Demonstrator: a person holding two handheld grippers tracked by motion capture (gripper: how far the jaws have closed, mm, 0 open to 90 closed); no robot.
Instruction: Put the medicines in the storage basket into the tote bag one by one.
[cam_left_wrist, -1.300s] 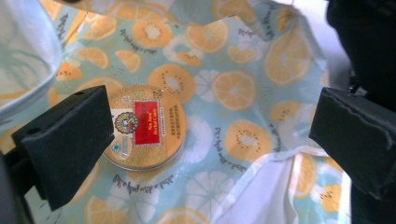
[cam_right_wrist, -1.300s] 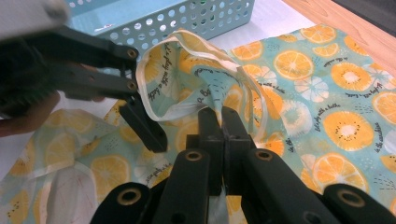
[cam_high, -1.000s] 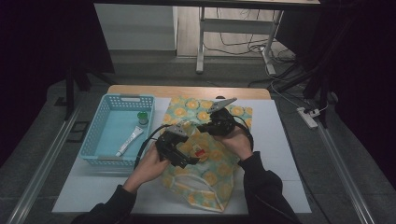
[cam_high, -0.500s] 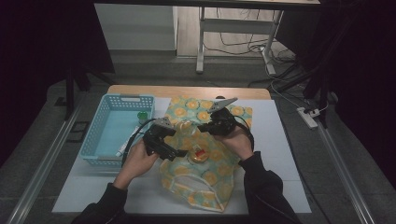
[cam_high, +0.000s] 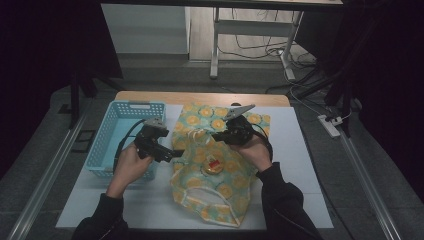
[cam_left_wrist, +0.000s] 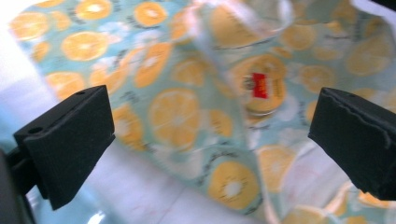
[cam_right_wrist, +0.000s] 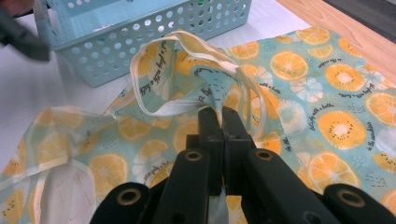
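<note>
The right gripper (cam_high: 222, 135) reaches in from the right, its fingers clamped on a fold of the orange-print bag (cam_high: 220, 177) near the handle (cam_right_wrist: 187, 100). The left gripper (cam_high: 172, 152) hovers at the bag's left edge, fingers wide and bare, just beside the blue basket (cam_high: 107, 137). The bag sprawls mid-bench (cam_high: 300, 165), open white surface to its right
</note>
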